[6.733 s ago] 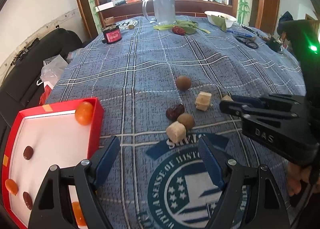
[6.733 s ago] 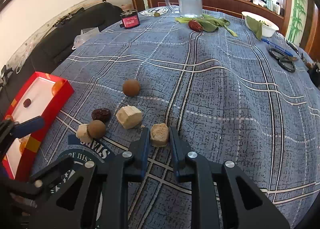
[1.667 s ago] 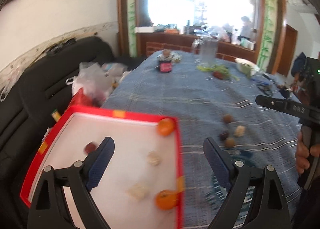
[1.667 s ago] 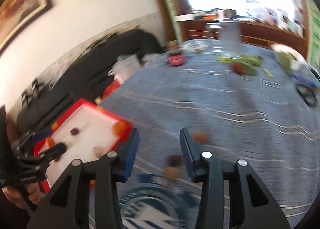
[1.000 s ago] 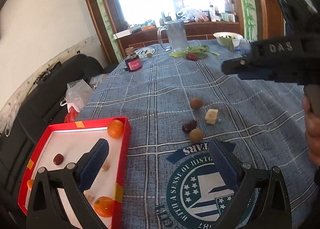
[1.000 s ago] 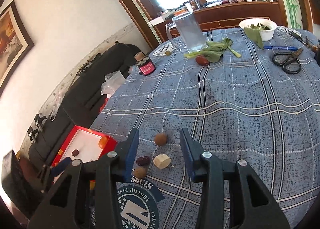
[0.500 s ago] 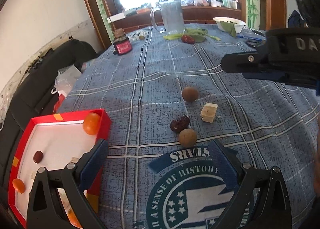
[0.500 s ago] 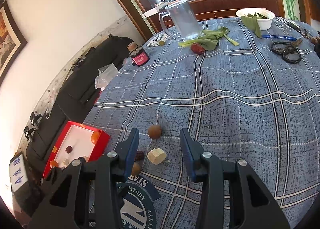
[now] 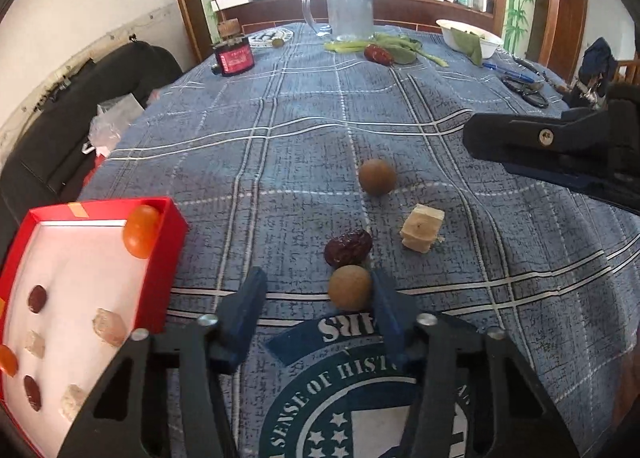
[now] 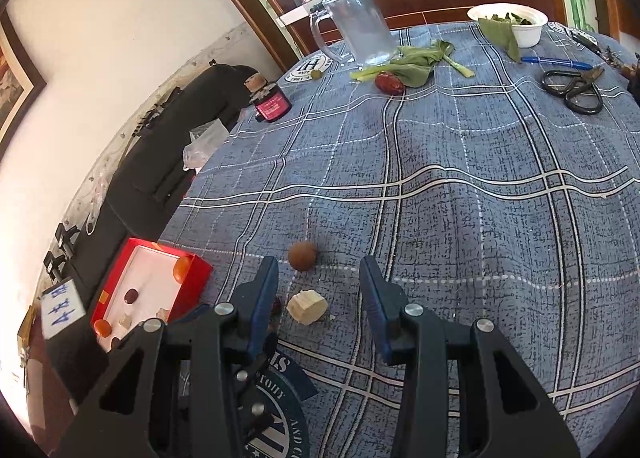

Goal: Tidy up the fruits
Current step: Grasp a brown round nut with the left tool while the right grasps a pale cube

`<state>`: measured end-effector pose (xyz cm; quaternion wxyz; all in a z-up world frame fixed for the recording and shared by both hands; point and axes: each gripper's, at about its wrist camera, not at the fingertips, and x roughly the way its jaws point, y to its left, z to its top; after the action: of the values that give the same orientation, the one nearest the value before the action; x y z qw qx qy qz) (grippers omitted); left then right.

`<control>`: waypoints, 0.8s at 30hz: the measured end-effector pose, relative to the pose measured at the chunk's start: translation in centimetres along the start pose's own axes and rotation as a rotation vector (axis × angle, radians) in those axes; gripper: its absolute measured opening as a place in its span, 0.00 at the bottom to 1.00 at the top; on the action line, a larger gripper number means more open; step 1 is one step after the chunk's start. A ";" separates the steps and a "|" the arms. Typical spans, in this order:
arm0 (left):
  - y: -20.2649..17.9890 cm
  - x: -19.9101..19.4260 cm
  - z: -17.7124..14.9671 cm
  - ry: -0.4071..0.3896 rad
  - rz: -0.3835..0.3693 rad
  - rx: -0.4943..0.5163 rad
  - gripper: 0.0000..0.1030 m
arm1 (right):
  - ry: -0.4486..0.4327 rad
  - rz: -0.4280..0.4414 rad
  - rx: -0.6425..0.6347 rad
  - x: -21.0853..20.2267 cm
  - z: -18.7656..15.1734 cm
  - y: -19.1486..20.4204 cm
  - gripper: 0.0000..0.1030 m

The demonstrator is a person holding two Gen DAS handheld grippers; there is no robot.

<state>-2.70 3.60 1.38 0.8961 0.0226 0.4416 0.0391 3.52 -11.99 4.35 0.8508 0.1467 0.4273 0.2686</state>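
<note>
blue plaid bench w/ fruit loose mid-cloth. left gripper [image 9: 318, 300] jaws closing round near brown longan [image 9: 349, 287], not yet pinching. centre it, squeeze gently, then carry to red tray [image 9: 164, 254]. right gripper [image 10: 318, 294] part-open, empty, above pale cube [image 10: 307, 306].

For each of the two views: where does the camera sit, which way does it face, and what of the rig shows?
Left wrist: on the left gripper, looking down the table; its jaws closing around a longan; the right gripper reaches in from the right.
Right wrist: on the right gripper, higher, over a pale cube.
Shared: cube, red box, jug.
</note>
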 end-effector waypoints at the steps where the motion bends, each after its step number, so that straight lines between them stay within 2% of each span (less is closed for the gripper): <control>1: 0.1 0.1 0.1 0.001 -0.003 -0.001 0.37 | 0.002 0.001 -0.001 0.1 0.0 0.0 0.43; 2: 0.1 0.1 0.1 0.002 -0.012 -0.001 0.27 | 0.004 0.001 -0.005 0.1 0.0 0.1 0.43; 3: 0.2 0.1 0.2 0.003 -0.026 -0.002 0.21 | 0.007 0.001 -0.008 0.2 -0.1 0.2 0.43; 4: 0.3 0.1 0.2 0.005 -0.037 -0.006 0.20 | 0.011 0.001 -0.014 0.3 -0.1 0.3 0.43; 13: 2.4 -1.3 -1.0 -0.006 -0.069 -0.042 0.20 | 0.056 -0.009 -0.056 1.5 -0.7 1.1 0.43; 24: 3.7 -4.1 -2.4 -0.060 -0.074 -0.030 0.20 | 0.122 -0.036 -0.159 3.8 -2.1 3.1 0.43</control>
<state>-7.24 6.92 3.45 0.9099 -0.0063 0.4145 0.0118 2.68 -7.24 2.09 0.8368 0.0542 0.4582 0.2946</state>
